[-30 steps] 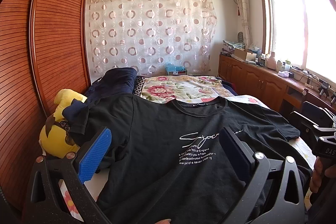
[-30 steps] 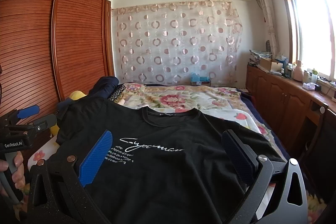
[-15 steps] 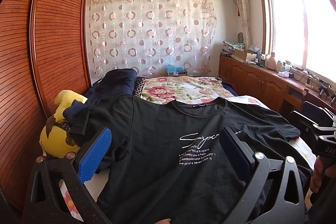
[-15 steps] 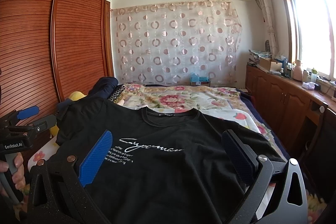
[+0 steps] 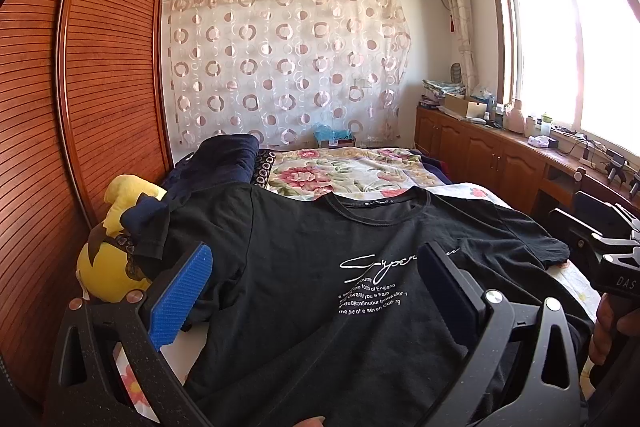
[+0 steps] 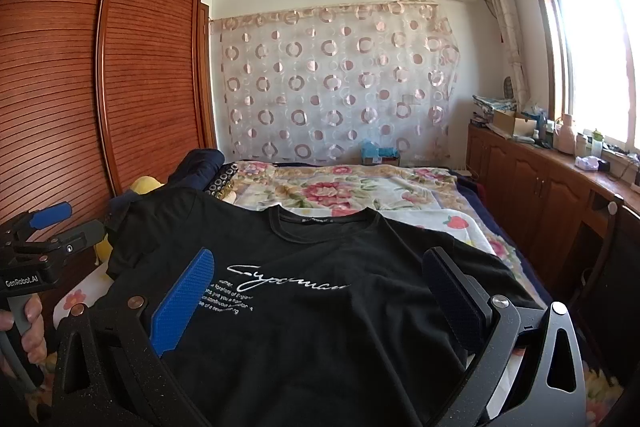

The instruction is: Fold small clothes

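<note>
A black T-shirt (image 5: 304,267) with white script print lies spread face up on the bed, collar toward the far end; it also fills the right wrist view (image 6: 320,307). My left gripper (image 5: 315,250) hovers open over the shirt's lower left part, nothing between its fingers. My right gripper (image 6: 320,255) hovers open over the lower right part, also empty. Each gripper shows at the edge of the other's view, the right gripper (image 5: 612,259) and the left gripper (image 6: 44,235), each held by a hand. The shirt's hem is hidden below both frames.
A yellow plush toy (image 5: 108,267) and dark blue bedding (image 5: 224,159) lie by the shirt's left sleeve, against the wooden wardrobe (image 5: 100,87). A floral blanket (image 5: 340,175) covers the far bed. Low wooden cabinets (image 6: 540,187) with clutter run along the window side.
</note>
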The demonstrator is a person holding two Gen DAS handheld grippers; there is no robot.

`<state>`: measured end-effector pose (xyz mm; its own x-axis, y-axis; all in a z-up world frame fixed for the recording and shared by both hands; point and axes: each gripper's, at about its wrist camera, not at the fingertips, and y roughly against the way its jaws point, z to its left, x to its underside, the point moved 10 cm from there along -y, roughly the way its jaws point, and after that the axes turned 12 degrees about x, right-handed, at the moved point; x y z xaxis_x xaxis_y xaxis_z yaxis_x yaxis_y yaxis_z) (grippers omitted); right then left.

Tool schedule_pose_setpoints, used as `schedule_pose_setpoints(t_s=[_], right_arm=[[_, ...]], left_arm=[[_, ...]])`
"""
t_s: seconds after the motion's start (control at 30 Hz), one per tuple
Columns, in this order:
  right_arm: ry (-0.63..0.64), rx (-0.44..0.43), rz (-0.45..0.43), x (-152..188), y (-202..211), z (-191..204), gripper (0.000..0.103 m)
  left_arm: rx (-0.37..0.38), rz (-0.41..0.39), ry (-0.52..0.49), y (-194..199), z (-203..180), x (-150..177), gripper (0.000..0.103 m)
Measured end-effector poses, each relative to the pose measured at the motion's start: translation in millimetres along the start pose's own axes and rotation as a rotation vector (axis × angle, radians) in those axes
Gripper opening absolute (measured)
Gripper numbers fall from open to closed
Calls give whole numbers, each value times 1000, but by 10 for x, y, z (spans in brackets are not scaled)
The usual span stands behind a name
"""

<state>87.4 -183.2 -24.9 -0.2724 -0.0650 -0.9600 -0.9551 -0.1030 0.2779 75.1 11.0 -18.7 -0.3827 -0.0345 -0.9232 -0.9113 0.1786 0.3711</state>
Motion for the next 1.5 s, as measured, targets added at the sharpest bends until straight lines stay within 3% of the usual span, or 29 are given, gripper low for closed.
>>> schedule_pose_setpoints(t_s=[0.5, 1.2, 1.43, 1.5], right_arm=[[7, -14, 9, 18, -36, 19, 103], [127, -233, 128, 33, -753, 425, 103], [165, -292, 174, -28, -1044, 408, 101], [175, -300, 177, -70, -1138, 425, 101]], left_arm=[[-16, 32, 2, -53, 79, 129, 103], [-131, 168, 26, -466, 1068, 390, 103], [-100, 168, 70, -572, 1440, 340, 102], [-98, 163, 79, -589, 1552, 292, 96]])
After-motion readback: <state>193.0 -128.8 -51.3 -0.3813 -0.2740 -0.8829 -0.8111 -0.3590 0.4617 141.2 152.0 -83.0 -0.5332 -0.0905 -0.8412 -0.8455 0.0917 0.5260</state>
